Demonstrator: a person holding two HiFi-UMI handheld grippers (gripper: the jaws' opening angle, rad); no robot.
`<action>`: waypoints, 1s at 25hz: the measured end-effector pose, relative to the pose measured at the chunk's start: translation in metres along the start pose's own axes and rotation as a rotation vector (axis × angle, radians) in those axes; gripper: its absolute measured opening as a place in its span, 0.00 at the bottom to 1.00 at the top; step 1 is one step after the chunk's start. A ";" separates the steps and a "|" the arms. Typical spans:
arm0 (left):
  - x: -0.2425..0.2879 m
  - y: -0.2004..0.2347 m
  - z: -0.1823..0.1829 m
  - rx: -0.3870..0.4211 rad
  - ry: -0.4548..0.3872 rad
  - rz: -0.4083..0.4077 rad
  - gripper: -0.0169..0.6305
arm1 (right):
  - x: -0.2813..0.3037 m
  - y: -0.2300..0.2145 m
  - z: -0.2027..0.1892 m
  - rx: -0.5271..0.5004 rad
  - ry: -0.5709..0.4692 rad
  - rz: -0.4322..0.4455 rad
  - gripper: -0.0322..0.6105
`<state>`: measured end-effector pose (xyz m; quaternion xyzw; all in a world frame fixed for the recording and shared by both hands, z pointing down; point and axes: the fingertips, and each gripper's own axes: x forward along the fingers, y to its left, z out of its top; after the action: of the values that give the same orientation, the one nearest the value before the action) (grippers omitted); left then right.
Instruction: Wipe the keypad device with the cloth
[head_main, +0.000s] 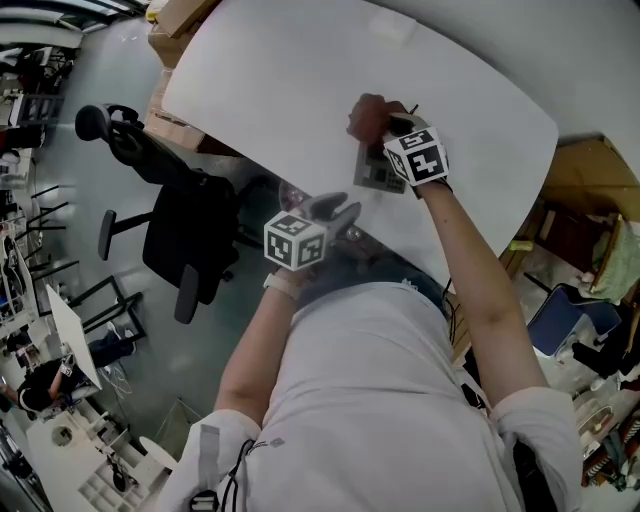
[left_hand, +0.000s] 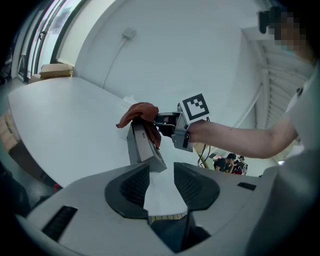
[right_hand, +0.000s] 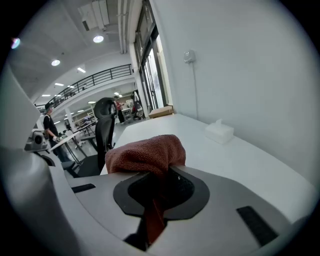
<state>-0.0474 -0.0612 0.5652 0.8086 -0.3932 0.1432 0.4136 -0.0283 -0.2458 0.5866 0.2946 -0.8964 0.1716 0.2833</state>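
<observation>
1. The worktop (head_main: 300, 80) is white and curved. The keypad device (head_main: 378, 172) sits near its edge closest to the person, at about 1 o'clock from the left gripper (head_main: 340, 210).
2. The right gripper (head_main: 398, 135) is at the device's 12 o'clock side. Its fingers are clenched on the cloth (head_main: 372, 115), a red-brown bunch that spills over their tips.
3. In the right gripper view, the cloth (right_hand: 145, 155) fills the gap in the right gripper (right_hand: 160, 175) and humps up over it. A strip of it hangs down between the fingers.
4. In the left gripper view, the device (left_hand: 142, 145) looks tipped up on the worktop (left_hand: 65, 115). The cloth (left_hand: 141, 111) lies over its top edge, and a fold trails down its keyed face.
5. The left gripper (left_hand: 161, 172) is released, its fingers apart with only bare worktop between them. The device stands just past the left finger, at about 11 o'clock. Whether that finger touches it cannot be told.
6. A tissue box (right_hand: 219, 132) stands on the worktop (right_hand: 240, 160) at 2 o'clock from the cloth in the right gripper view, well apart from it.
7. A black chair (head_main: 190, 235) stands on the floor at 9 o'clock from the left gripper in the head view.
</observation>
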 end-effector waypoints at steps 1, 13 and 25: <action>0.000 -0.001 0.001 0.000 -0.001 0.002 0.24 | 0.000 -0.002 -0.001 0.006 -0.002 -0.002 0.12; 0.000 -0.001 0.001 0.001 -0.003 0.003 0.24 | -0.004 -0.035 -0.051 0.038 0.046 -0.102 0.12; -0.002 -0.005 0.000 0.010 -0.003 0.003 0.24 | -0.035 -0.017 -0.104 0.010 0.135 -0.113 0.12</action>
<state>-0.0447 -0.0581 0.5610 0.8103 -0.3942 0.1448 0.4088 0.0478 -0.1942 0.6483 0.3340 -0.8562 0.1793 0.3511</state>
